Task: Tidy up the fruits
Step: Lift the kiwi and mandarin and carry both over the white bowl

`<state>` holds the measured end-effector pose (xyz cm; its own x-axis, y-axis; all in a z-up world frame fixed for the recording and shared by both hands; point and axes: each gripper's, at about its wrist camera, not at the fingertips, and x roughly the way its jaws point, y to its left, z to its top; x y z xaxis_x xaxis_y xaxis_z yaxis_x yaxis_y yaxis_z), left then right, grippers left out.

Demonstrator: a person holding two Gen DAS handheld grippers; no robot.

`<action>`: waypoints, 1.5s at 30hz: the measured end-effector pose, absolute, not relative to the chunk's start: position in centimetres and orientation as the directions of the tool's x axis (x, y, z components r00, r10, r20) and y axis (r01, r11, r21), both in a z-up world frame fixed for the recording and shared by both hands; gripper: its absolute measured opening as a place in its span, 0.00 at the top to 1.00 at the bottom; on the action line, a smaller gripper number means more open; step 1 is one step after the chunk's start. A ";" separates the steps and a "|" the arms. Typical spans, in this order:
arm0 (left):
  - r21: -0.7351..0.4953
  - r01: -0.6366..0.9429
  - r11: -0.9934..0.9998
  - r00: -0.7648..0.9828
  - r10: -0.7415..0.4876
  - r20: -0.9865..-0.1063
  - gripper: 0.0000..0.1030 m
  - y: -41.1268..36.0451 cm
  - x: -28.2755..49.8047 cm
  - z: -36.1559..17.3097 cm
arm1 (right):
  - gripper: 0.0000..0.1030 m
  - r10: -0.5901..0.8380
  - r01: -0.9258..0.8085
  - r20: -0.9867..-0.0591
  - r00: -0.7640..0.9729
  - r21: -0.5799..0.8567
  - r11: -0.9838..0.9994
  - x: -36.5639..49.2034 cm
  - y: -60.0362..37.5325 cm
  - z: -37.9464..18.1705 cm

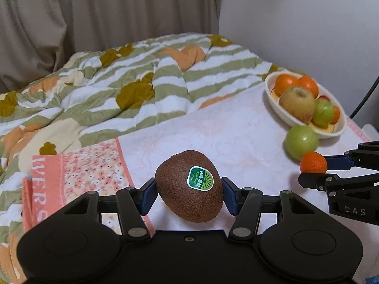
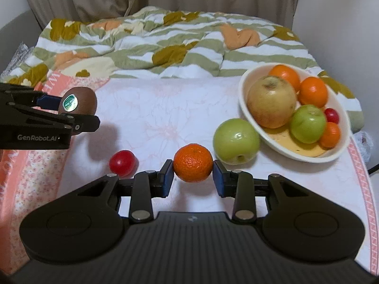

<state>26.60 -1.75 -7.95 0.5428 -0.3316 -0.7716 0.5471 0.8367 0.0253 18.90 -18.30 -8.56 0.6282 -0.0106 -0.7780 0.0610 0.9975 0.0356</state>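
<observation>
Kiwi (image 1: 189, 185) sits clamped in my left gripper (image 1: 189, 194), mandarin (image 2: 193, 162) clamped in my right gripper (image 2: 192, 179), both above the sheet. I carry each level to the white bowl (image 2: 246, 108), lowering into gaps before releasing.

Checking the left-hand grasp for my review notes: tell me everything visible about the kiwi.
The kiwi is a brown, fuzzy, egg-shaped fruit bearing a green-and-white oval sticker. It sits clamped between the blue pads of the left gripper, one pad on each side, sticker facing the camera. In the right wrist view it hangs clear above the pale floral cloth, casting a shadow.
</observation>
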 end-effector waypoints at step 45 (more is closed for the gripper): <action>0.006 0.301 0.954 0.704 -0.218 -0.676 0.40 -24.2 15.5 -2.4 | 0.51 0.124 -0.144 -0.679 0.724 0.028 0.989 13.1 -43.0 -1.8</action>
